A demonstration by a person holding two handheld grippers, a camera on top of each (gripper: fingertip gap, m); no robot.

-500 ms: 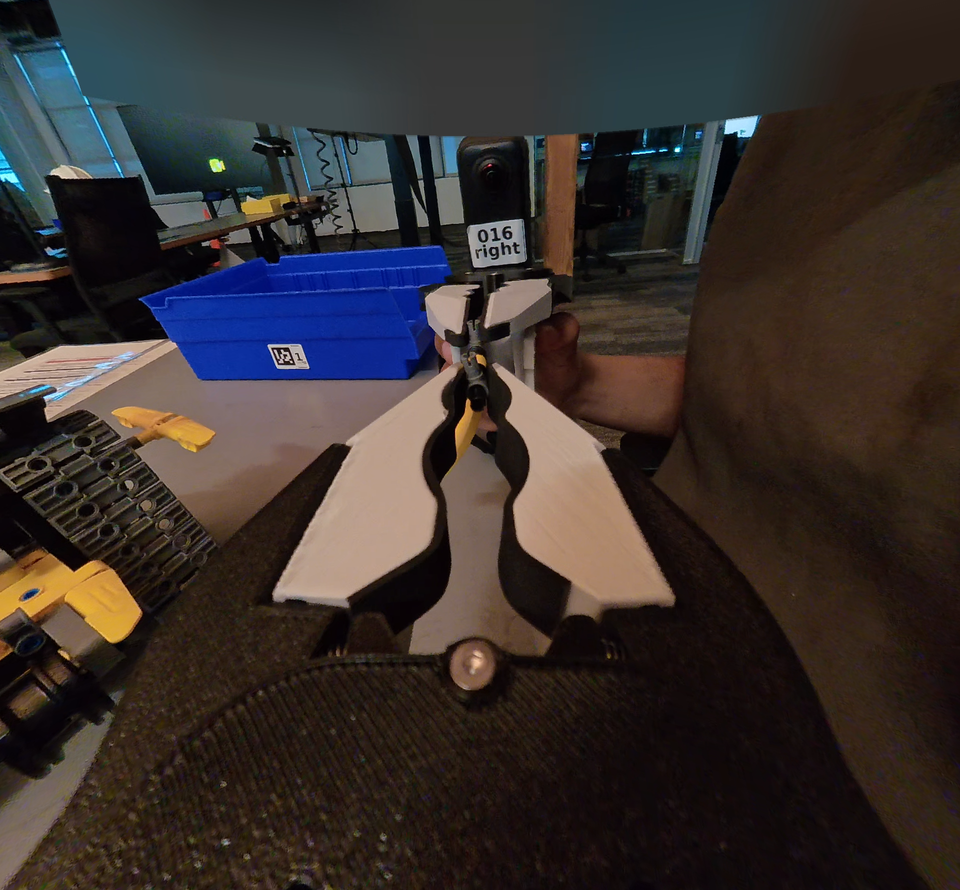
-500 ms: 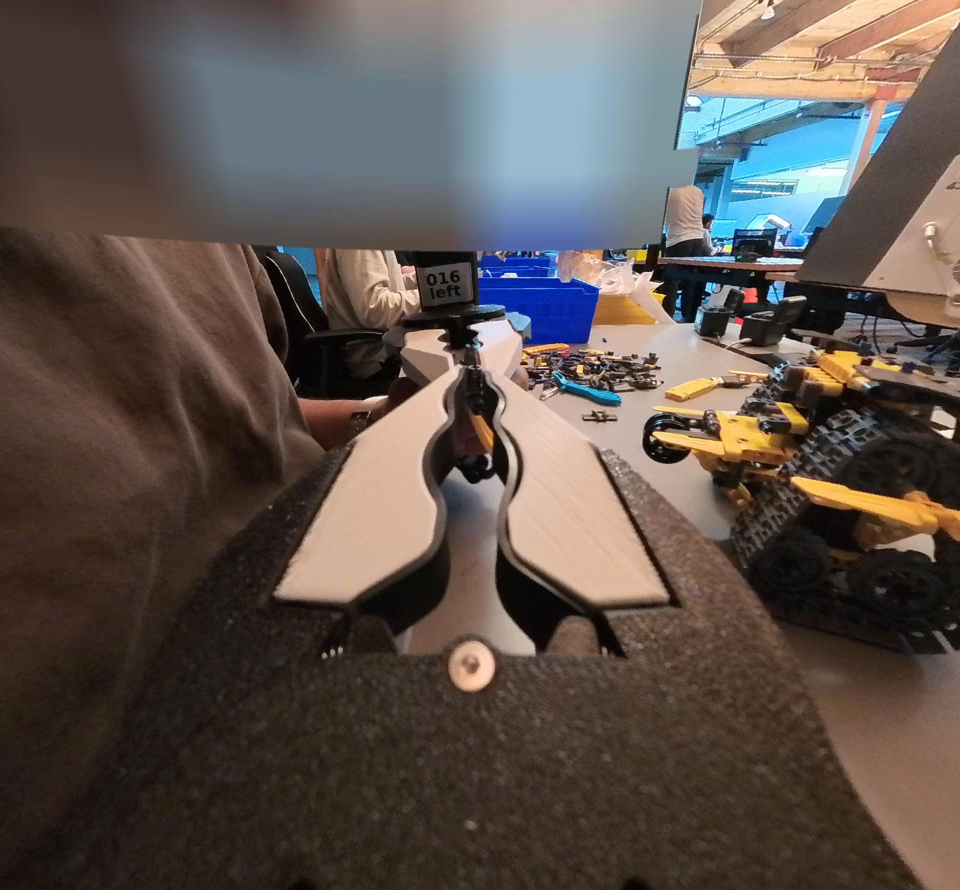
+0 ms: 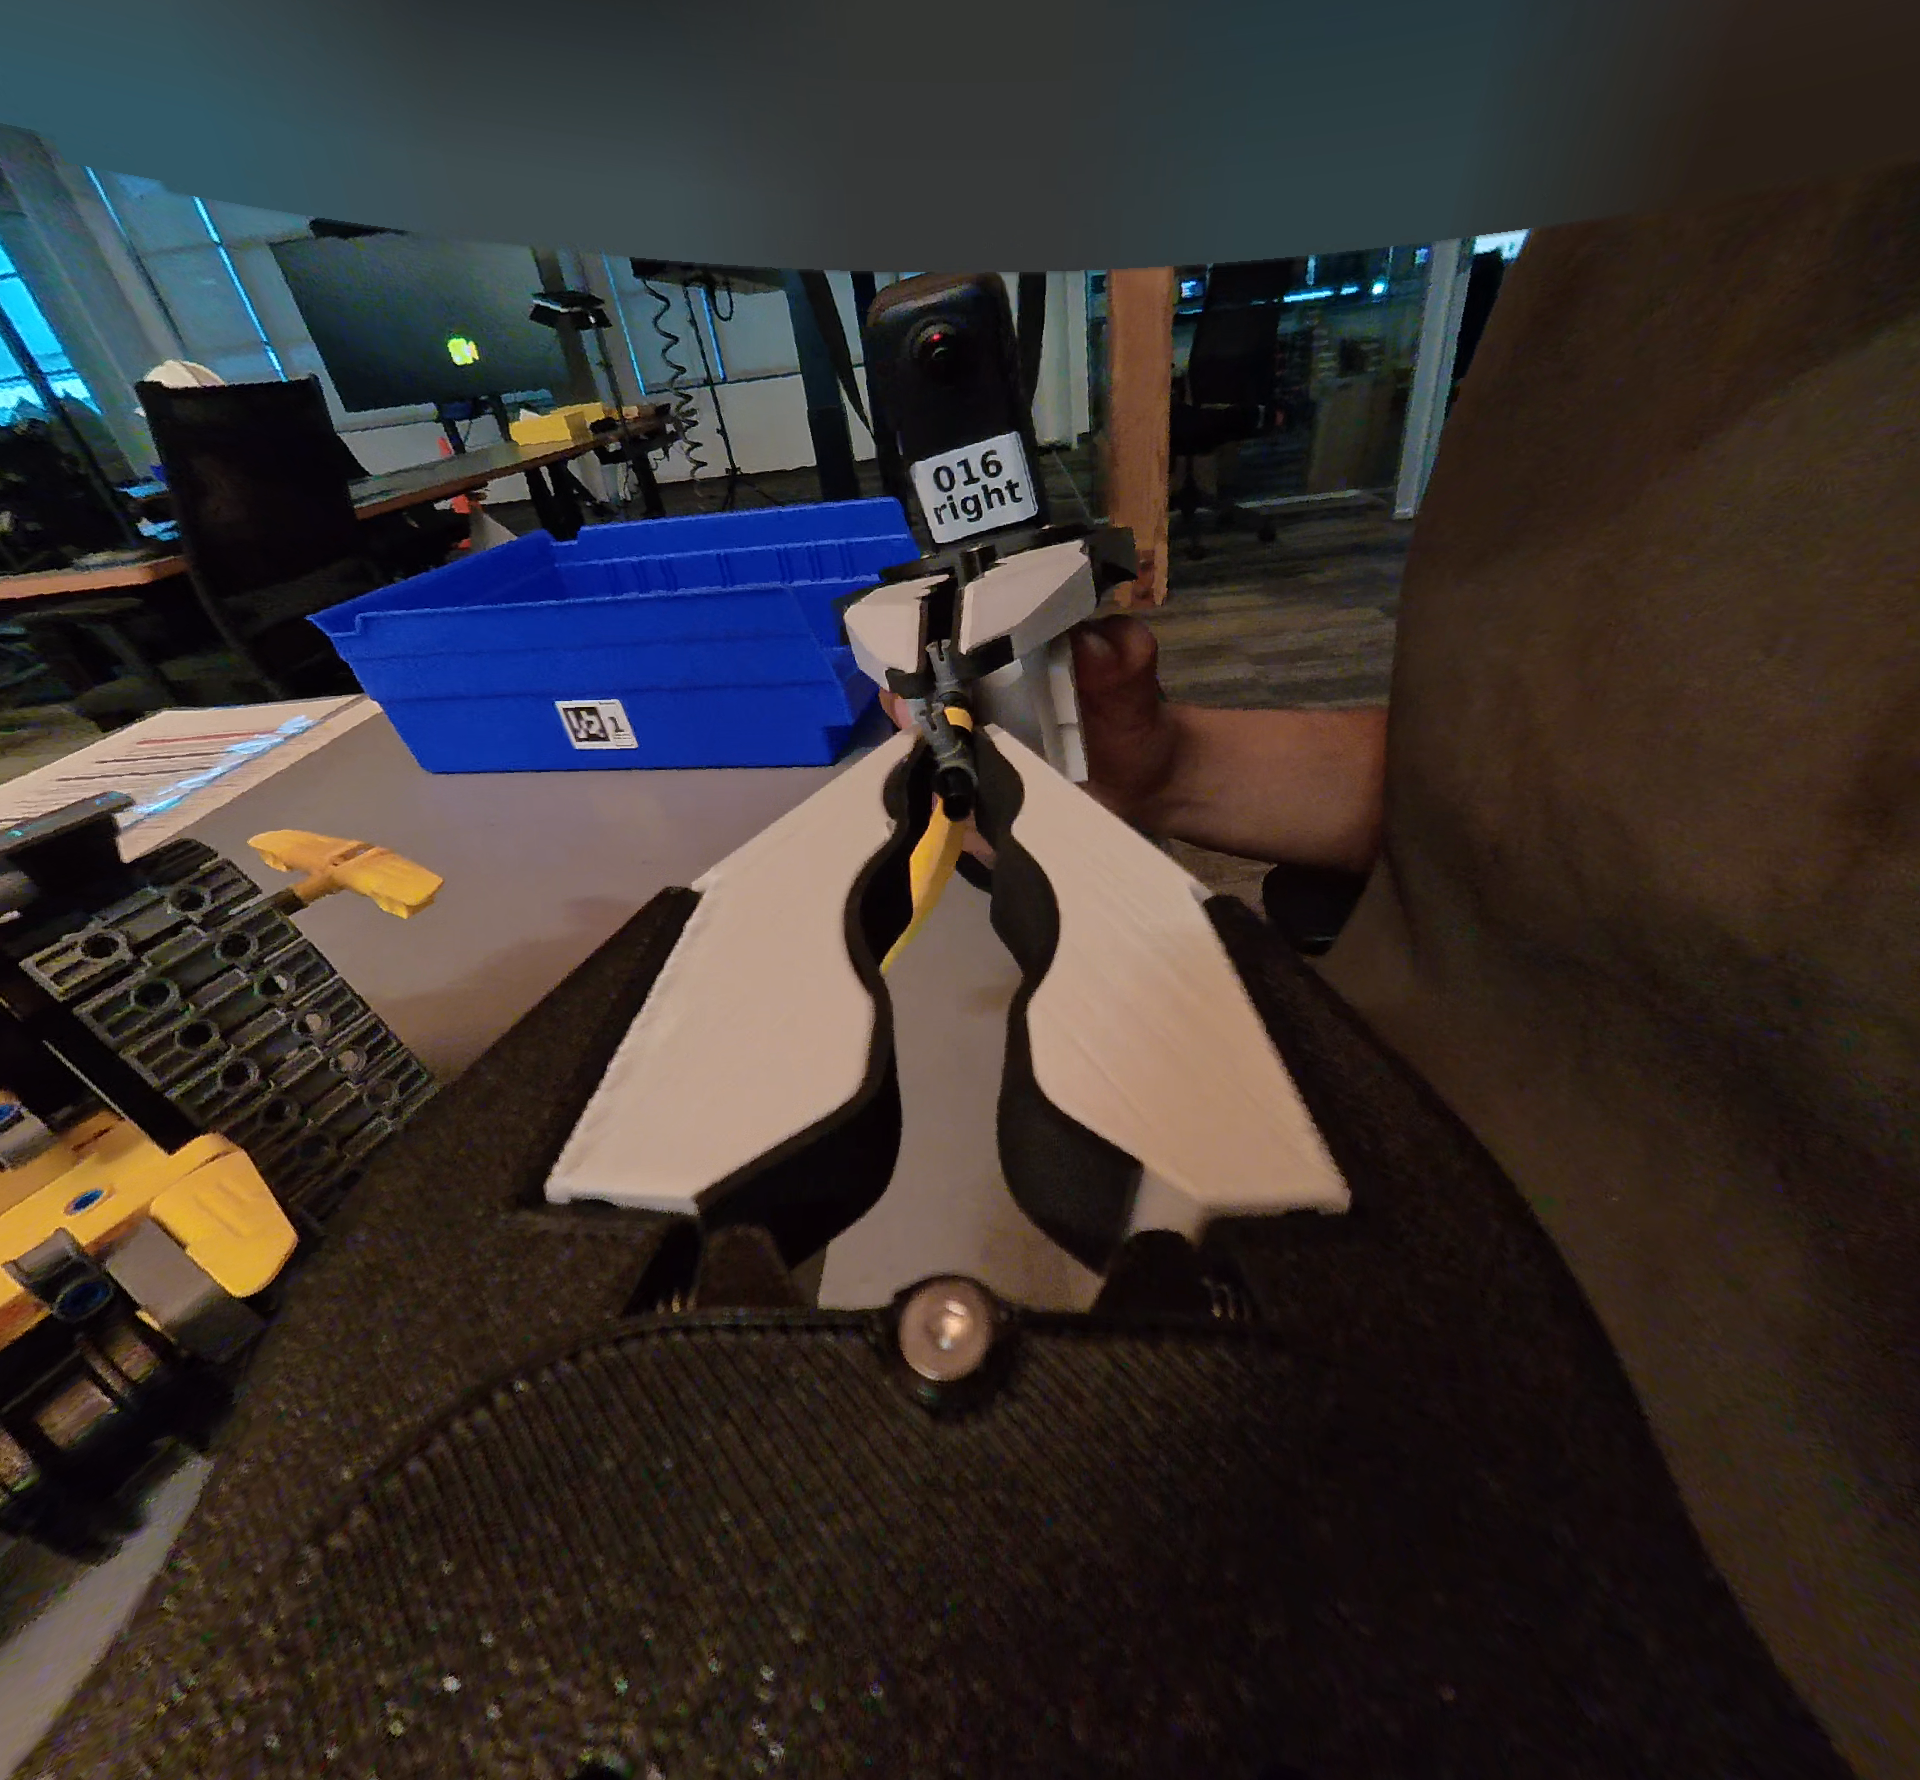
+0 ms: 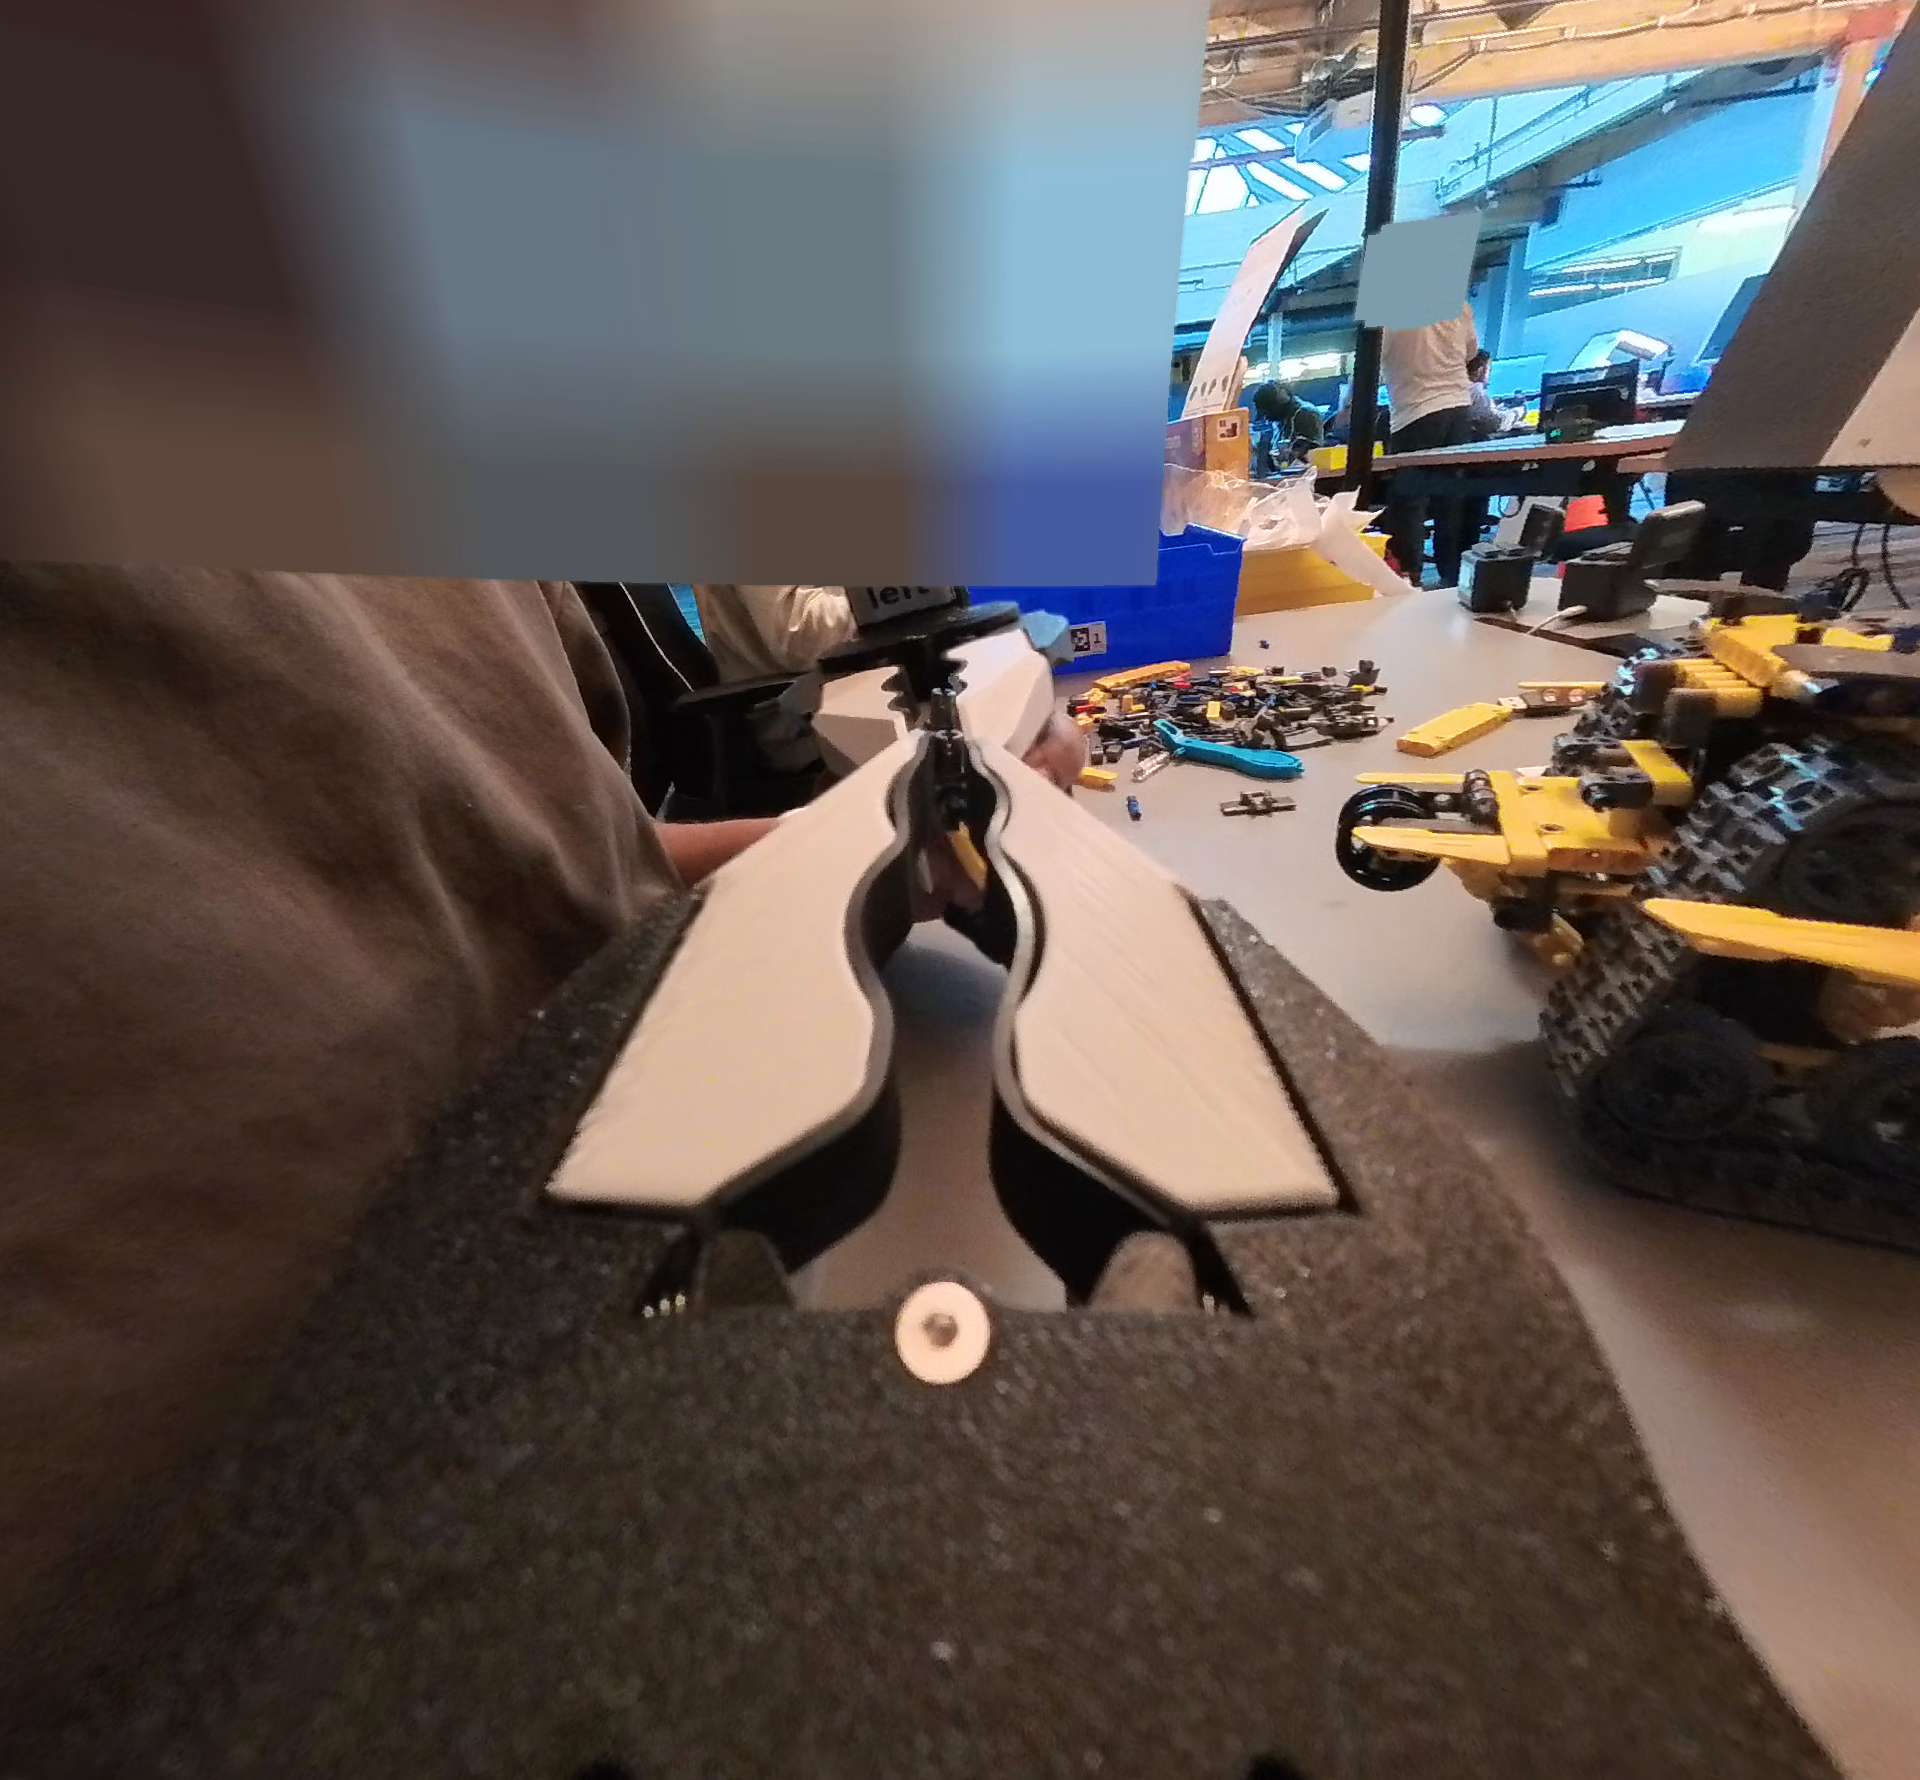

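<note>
Mid-frame, the left gripper (image 3: 951, 759) and right gripper (image 4: 943, 754) meet tip to tip, both clamped on a small black-and-yellow toy-brick assembly (image 3: 940, 826). At upper left, the blue bin (image 3: 623, 650) hides its contents; a tracked yellow toy-brick vehicle (image 4: 1714, 909) stands right.

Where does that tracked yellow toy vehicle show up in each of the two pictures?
Left wrist view: the tracked yellow toy vehicle is at the lower left edge, cut off.
Right wrist view: it stands at the right on the table.
Shared landmark: the small yellow and black part pinched between both tools' tips.
</note>
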